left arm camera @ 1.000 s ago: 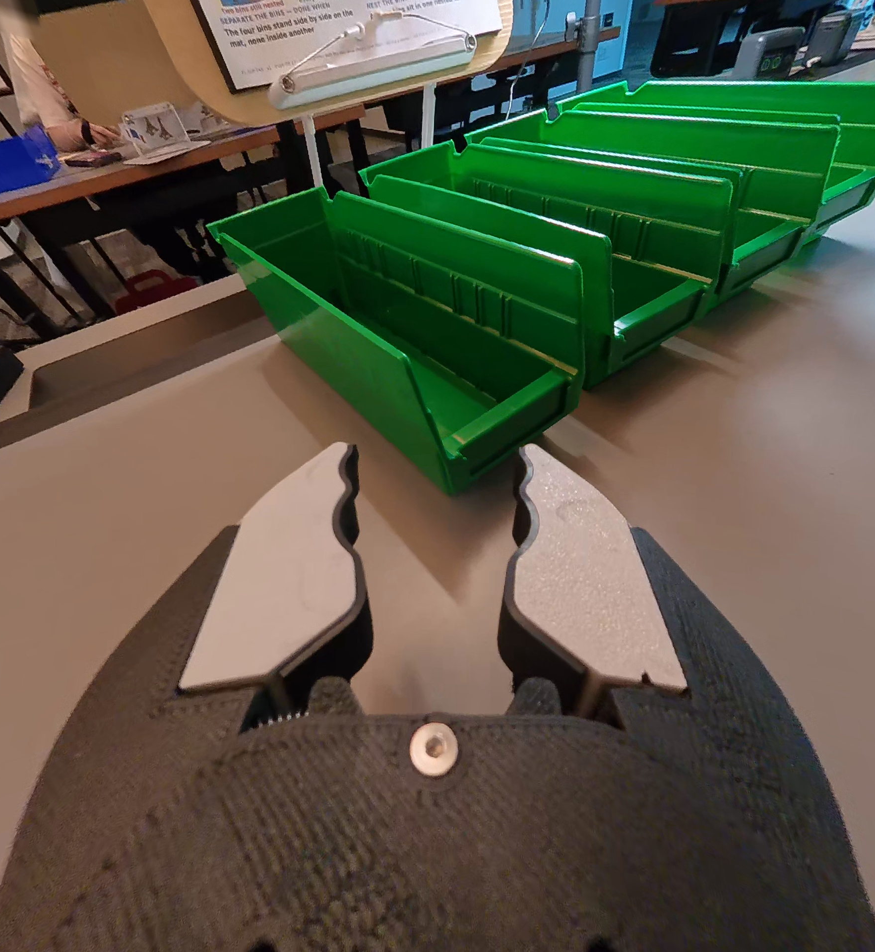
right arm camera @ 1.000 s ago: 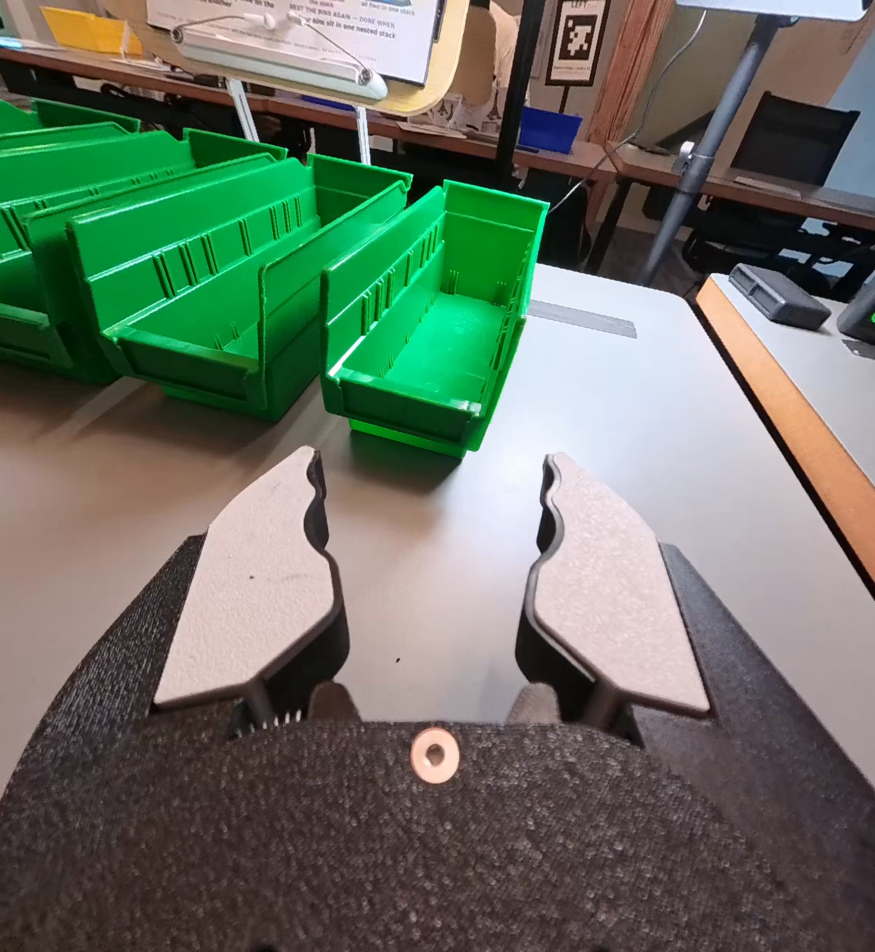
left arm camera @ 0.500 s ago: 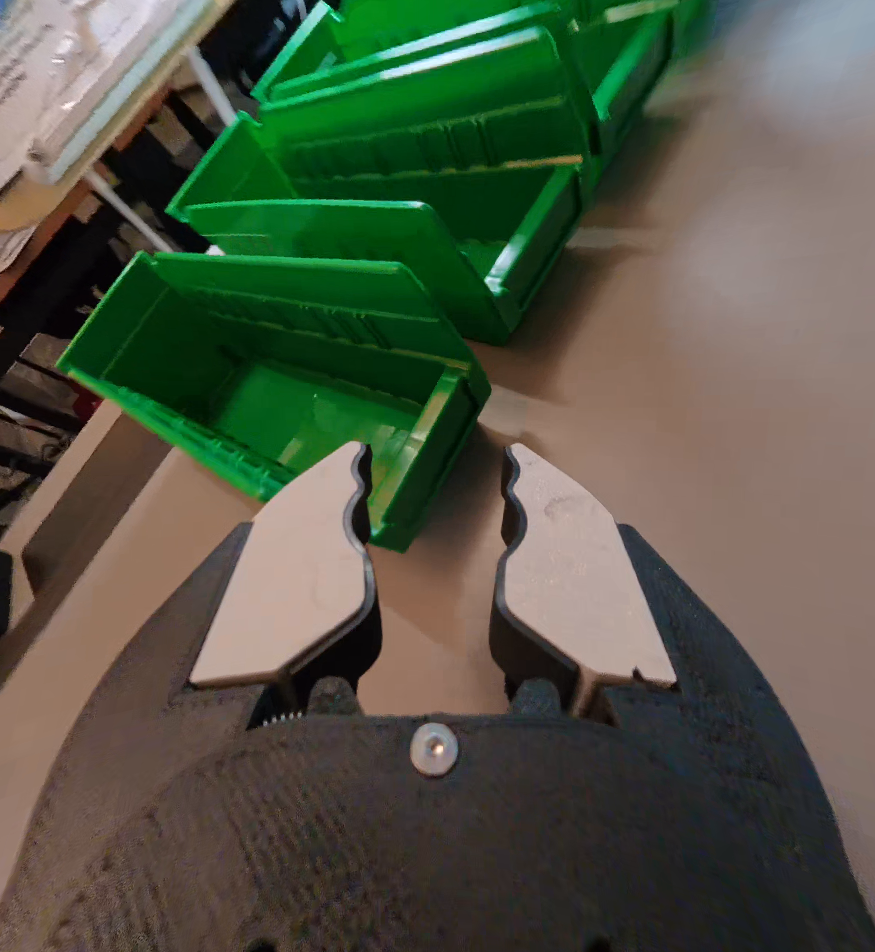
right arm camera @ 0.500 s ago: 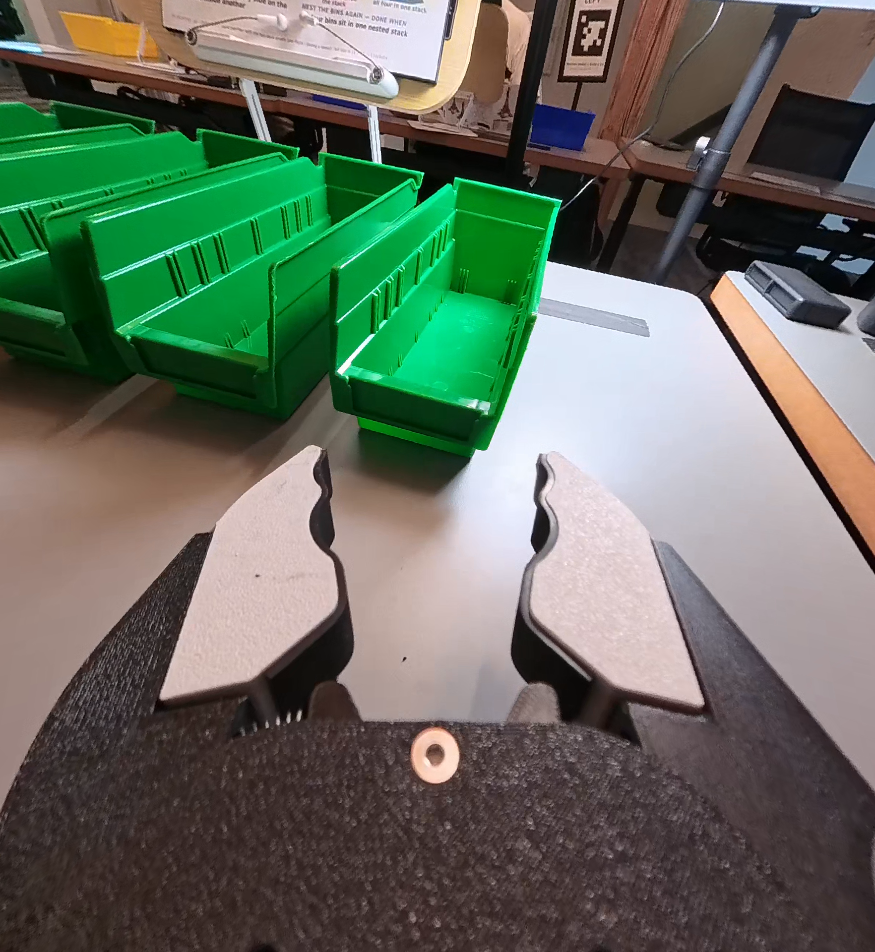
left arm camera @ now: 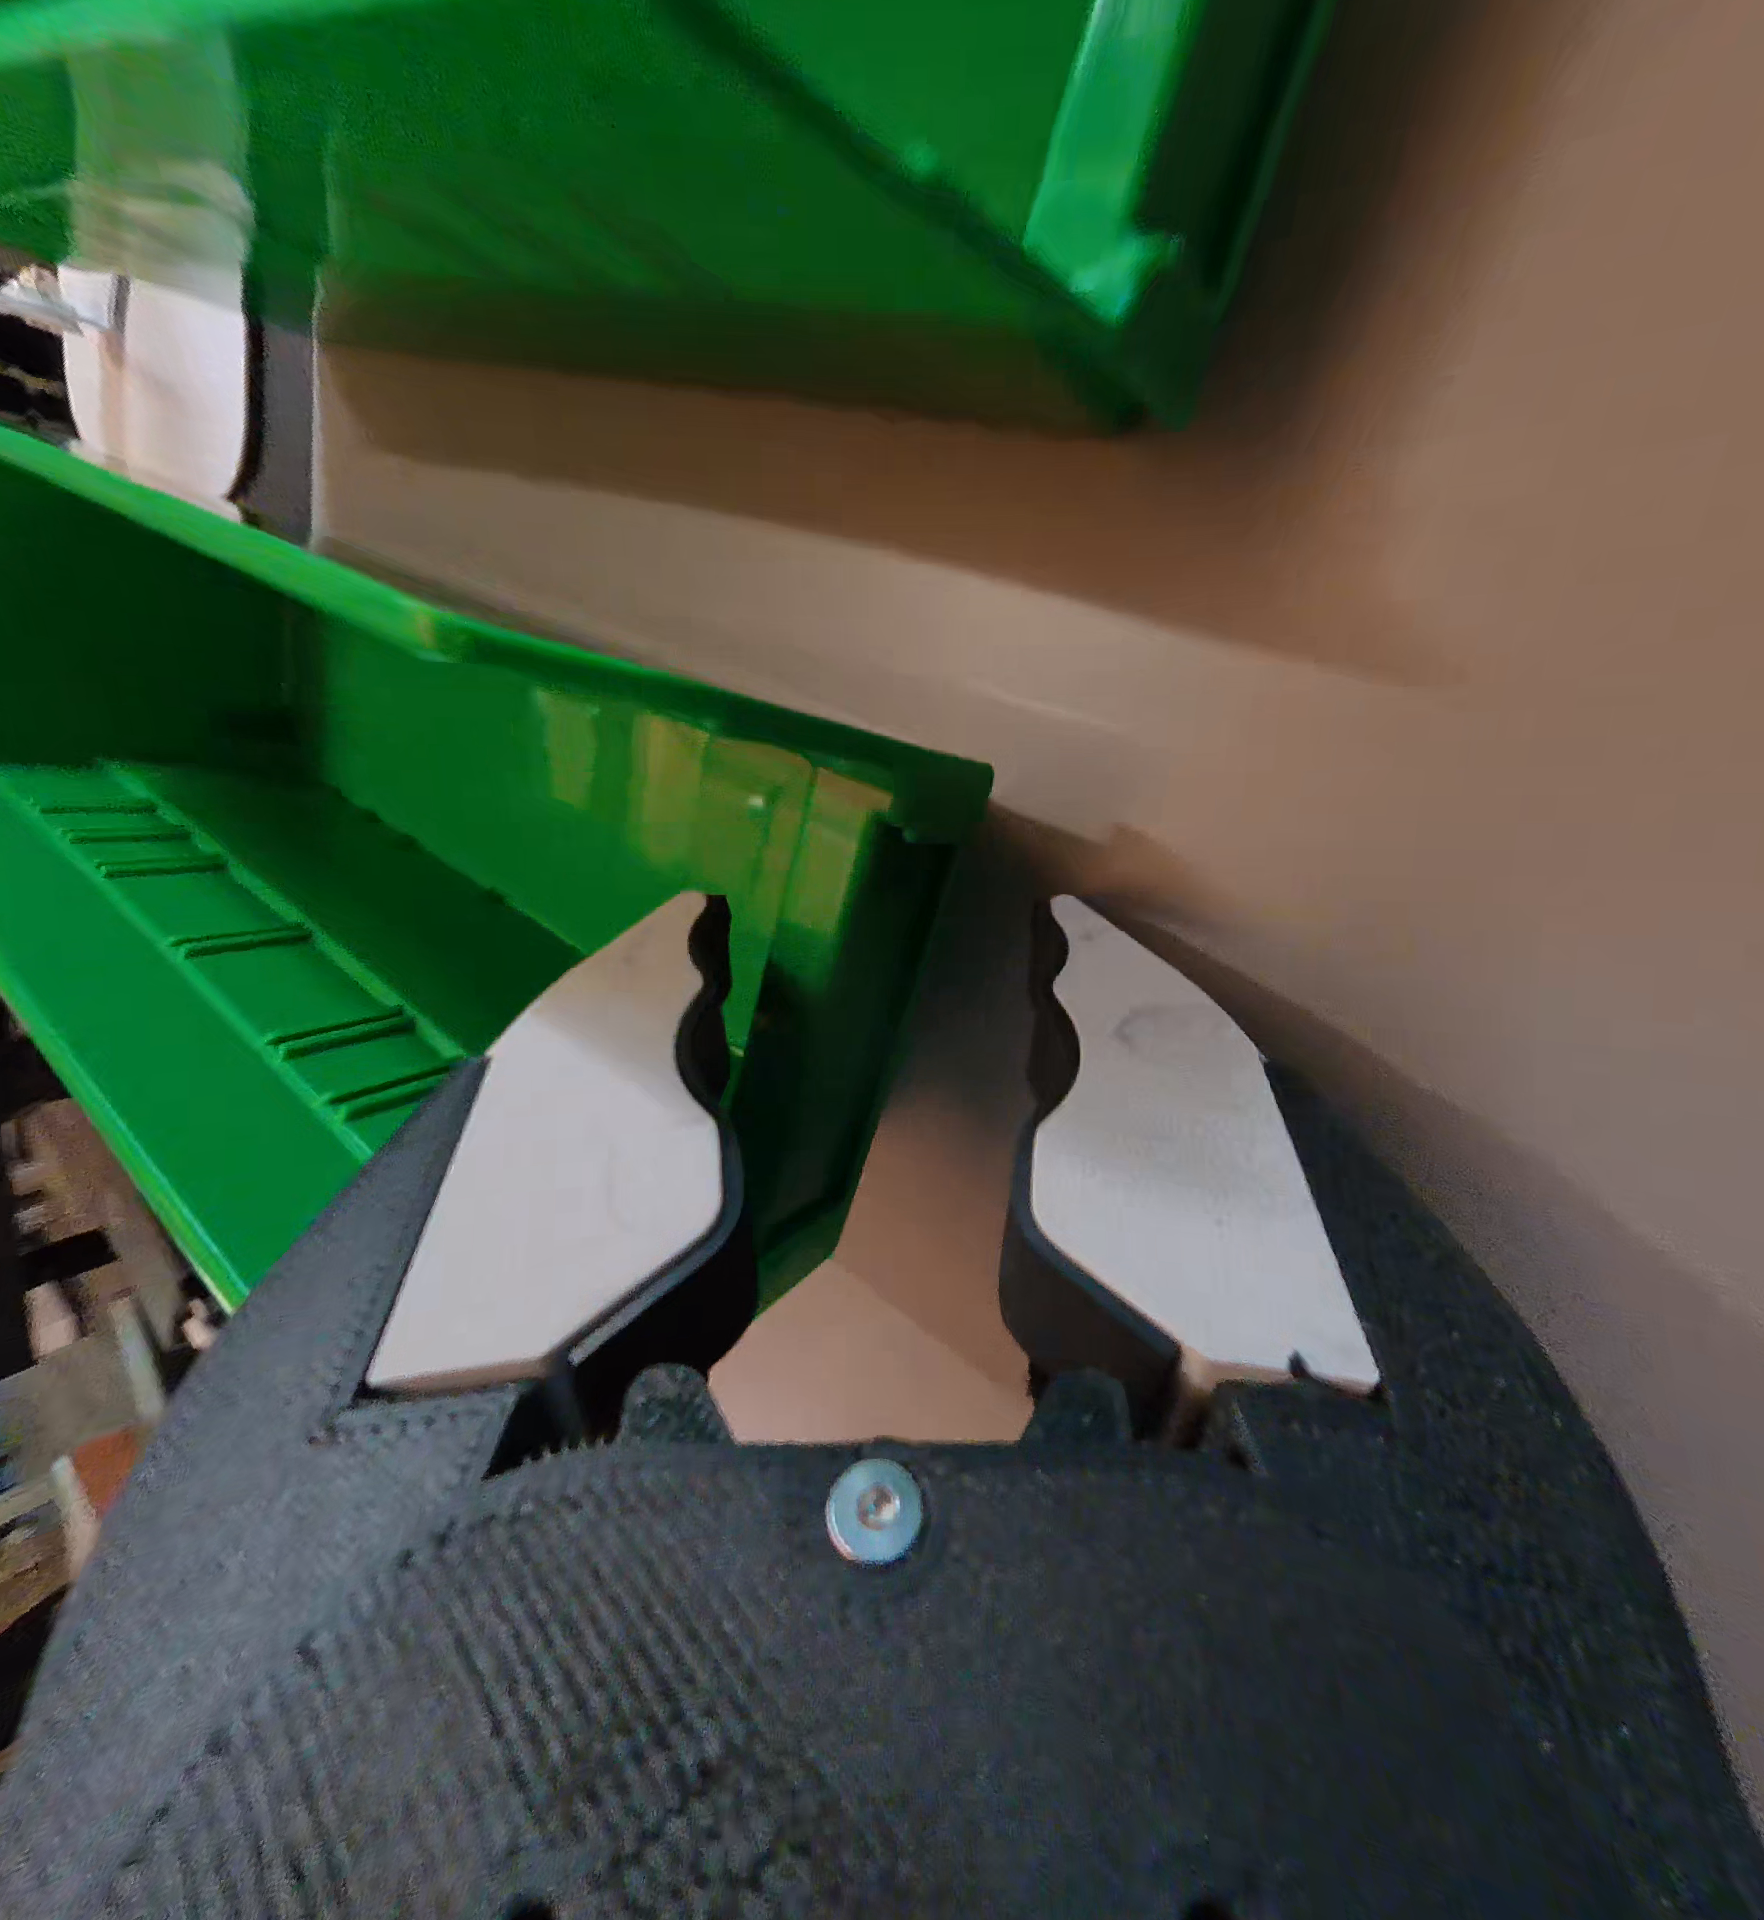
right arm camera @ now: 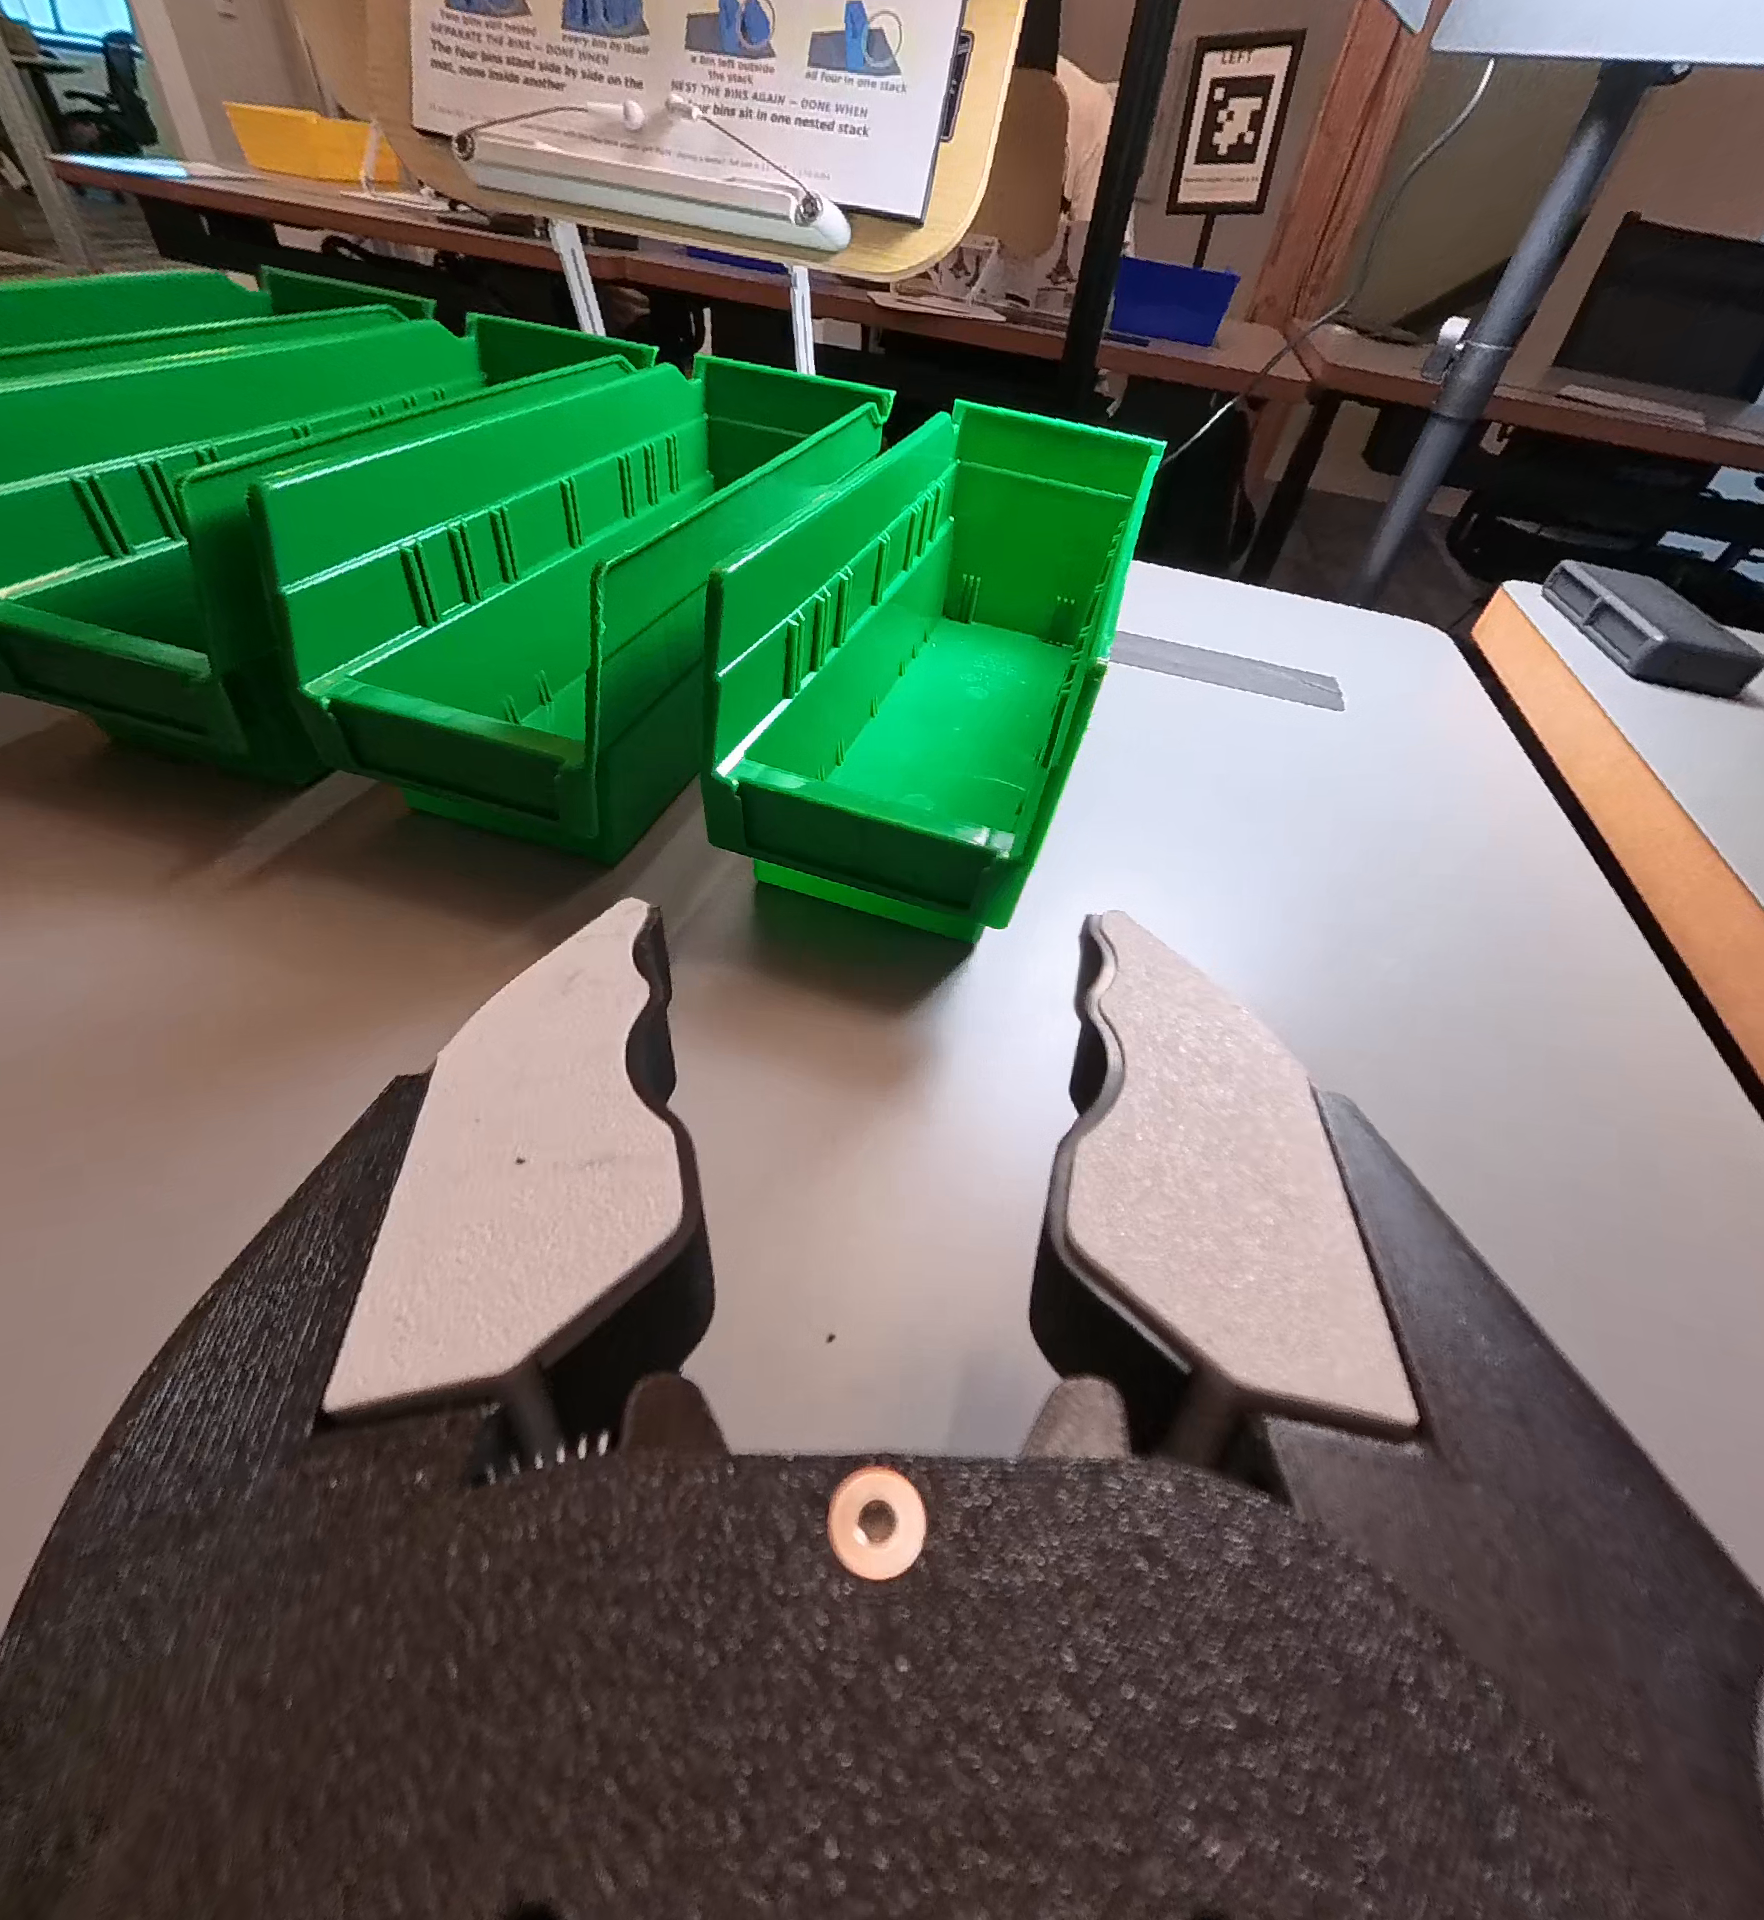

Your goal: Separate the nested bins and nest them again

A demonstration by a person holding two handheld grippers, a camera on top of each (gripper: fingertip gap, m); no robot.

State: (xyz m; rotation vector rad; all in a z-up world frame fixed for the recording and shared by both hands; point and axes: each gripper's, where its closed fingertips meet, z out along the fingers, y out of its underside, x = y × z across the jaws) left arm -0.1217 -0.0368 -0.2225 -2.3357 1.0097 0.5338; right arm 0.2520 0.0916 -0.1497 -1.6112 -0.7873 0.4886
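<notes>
Several green plastic bins stand side by side on the grey table (right arm camera: 1273, 935). In the right wrist view the nearest is the rightmost bin (right arm camera: 919, 727), with a second bin (right arm camera: 504, 644) to its left and more bins (right arm camera: 78, 520) beyond. My right gripper (right arm camera: 867, 925) is open and empty, above the table just short of the rightmost bin. In the blurred, tilted left wrist view my left gripper (left arm camera: 878, 914) is open and straddles the front wall (left arm camera: 836, 987) of an end bin (left arm camera: 234, 935), one finger inside and one outside. A neighbouring bin (left arm camera: 649, 208) lies beyond.
A clipboard stand with an instruction sheet (right arm camera: 691, 104) stands behind the bins. A strip of grey tape (right arm camera: 1231, 670) lies on the table. A second table with an orange edge (right arm camera: 1667, 862) is at the right, and a metal pole (right arm camera: 1480, 384) rises behind.
My left gripper has moved forward and rolled over, and its open jaws now sit around the end bin's front wall. My right gripper has barely moved.
</notes>
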